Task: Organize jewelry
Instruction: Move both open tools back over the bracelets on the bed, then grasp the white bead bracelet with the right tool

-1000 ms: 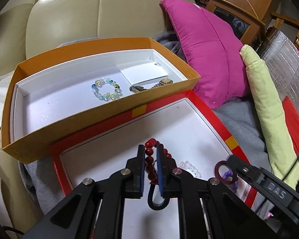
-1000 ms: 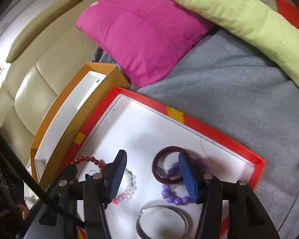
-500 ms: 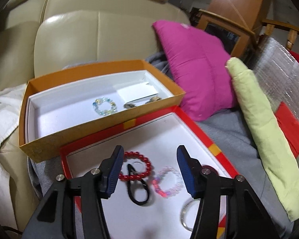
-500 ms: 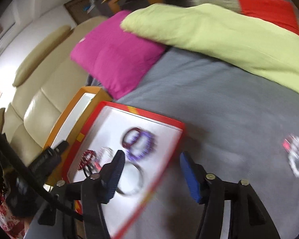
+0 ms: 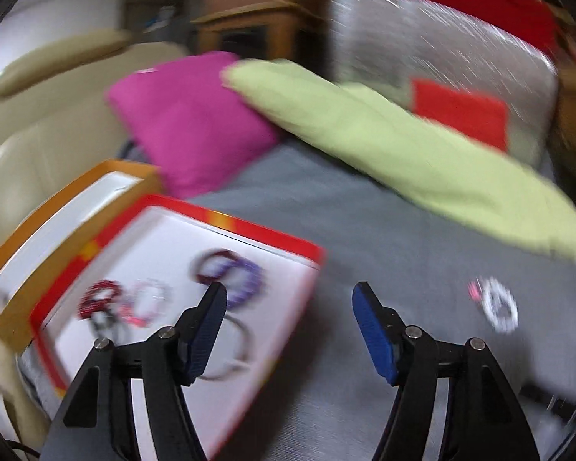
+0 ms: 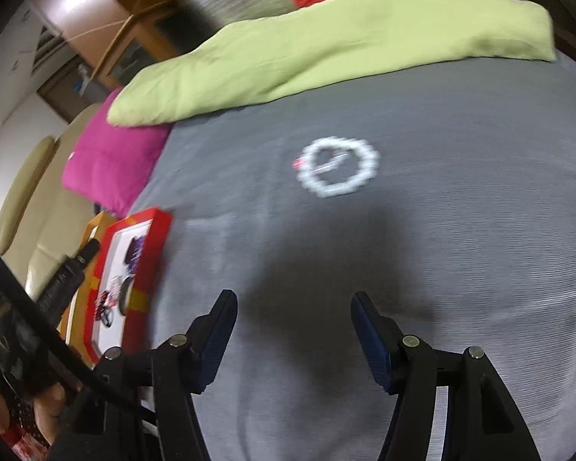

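Jaws opening, the left gripper (image 5: 288, 303) has dropped the red bracelet (image 5: 98, 299).

**Open grey blanket, clutter at the edges**

The grey blanket (image 6: 422, 269) lies bare around the white bead bracelet (image 6: 338, 171), open from every side. The green pillow (image 6: 326, 53) and pink cushion (image 6: 111, 165) wall off its far edge. The red tray (image 5: 265, 236), beside the orange box (image 5: 69, 196), borders the blanket's left side.

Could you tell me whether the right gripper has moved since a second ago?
Yes: the right gripper left the red tray, now toward the white bracelet.
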`<state>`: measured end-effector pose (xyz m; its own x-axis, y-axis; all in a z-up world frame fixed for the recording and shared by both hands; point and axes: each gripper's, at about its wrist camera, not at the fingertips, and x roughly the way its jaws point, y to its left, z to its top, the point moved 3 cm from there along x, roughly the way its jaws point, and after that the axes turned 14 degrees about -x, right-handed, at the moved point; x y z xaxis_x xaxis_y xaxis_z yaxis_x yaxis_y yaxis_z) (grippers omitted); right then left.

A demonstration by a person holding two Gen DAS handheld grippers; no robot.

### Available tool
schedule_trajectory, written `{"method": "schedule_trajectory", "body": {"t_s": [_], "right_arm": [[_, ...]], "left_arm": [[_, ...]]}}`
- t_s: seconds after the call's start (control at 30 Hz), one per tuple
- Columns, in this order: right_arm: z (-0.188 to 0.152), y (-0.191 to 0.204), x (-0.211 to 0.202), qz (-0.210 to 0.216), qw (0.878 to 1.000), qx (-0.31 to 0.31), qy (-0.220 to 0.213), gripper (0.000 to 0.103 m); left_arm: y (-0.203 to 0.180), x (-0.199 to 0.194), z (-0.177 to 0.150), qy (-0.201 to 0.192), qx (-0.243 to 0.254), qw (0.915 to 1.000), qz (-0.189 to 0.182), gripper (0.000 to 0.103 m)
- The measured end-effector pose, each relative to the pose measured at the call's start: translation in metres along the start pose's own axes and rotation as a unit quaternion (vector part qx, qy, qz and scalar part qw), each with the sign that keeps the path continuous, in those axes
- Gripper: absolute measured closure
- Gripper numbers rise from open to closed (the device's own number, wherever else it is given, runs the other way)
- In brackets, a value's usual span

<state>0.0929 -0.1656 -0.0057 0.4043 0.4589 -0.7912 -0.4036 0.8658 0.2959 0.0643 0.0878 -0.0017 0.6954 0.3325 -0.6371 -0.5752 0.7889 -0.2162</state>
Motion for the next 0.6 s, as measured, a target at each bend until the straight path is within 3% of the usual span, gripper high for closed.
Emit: {"method": "schedule_trajectory", "body": {"t_s": [0.13, 0.27, 0.47, 0.5, 0.6], "right_arm": [[0.018, -0.026, 0.002, -0.023, 1.000, 0.008, 0.000, 0.038], [0.046, -0.041, 0.021, -0.041, 0.999, 0.015, 0.010, 0.039], [0.085, -0.046, 0.061, -0.103, 0.993, 0.004, 0.052, 0.060], [0.089, -0.044, 0.065, -0.114, 0.992, -0.005, 0.059, 0.060], [0.095, -0.035, 0.078, -0.159, 0.982, -0.055, 0.090, 0.072]], "left_arm": [[-0.029, 0.002, -0.014, 0.003, 0.056, 0.9982, -0.021, 0.034], [-0.032, 0.007, -0.016, 0.015, 0.062, 0.9977, -0.022, 0.034], [-0.019, 0.021, -0.011, 0.040, 0.019, 0.9987, -0.025, 0.034], [-0.019, 0.022, -0.011, 0.043, 0.017, 0.9986, -0.026, 0.034], [-0.023, 0.023, -0.013, 0.045, 0.022, 0.9983, -0.029, 0.034]]}}
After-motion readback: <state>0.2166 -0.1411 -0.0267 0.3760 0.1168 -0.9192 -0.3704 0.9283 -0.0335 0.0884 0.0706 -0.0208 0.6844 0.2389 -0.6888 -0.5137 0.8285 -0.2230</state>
